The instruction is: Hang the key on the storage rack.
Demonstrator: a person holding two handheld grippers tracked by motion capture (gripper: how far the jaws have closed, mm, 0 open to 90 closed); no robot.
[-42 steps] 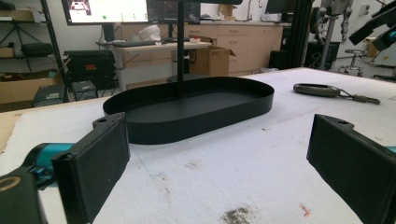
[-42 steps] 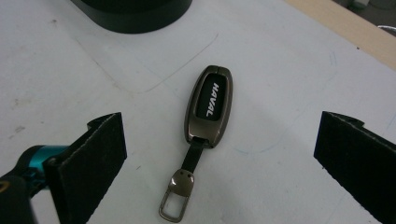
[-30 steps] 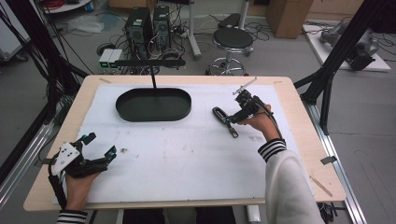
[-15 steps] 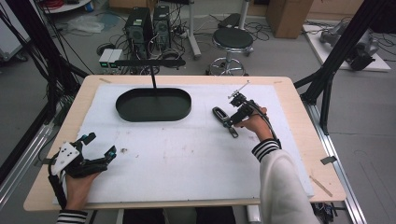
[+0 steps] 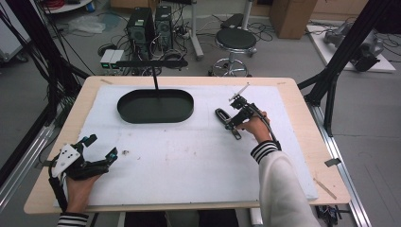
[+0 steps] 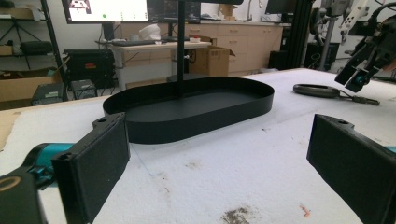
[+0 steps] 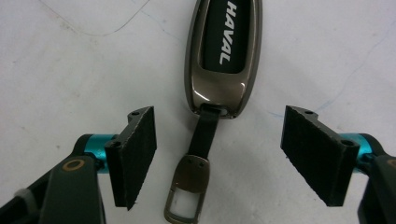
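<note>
Right gripper (image 7: 219,154) over the key fob (image 7: 224,51) on the white mat (image 5: 189,161) right of the tray (image 5: 156,105); jaws have just been closing, pads astride its strap (not touching). Left gripper (image 6: 219,158) wide open, holding nothing, near the front-left corner.

The dark car key fob (image 7: 223,56) has a glossy, polished metal frame, a smooth black inset, and a matt black strap ending in a brushed metal clasp (image 7: 186,196). The black oval tray (image 6: 196,112) looks matt metal. The table's white cover (image 5: 189,156) seems rough and fibrous.

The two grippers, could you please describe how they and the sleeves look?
Both have flat black padded jaws on teal mounts. The left gripper carries a grey three-cornered plate; a black cable trails from the right gripper. The right sleeve is white with a black-striped cuff.
</note>
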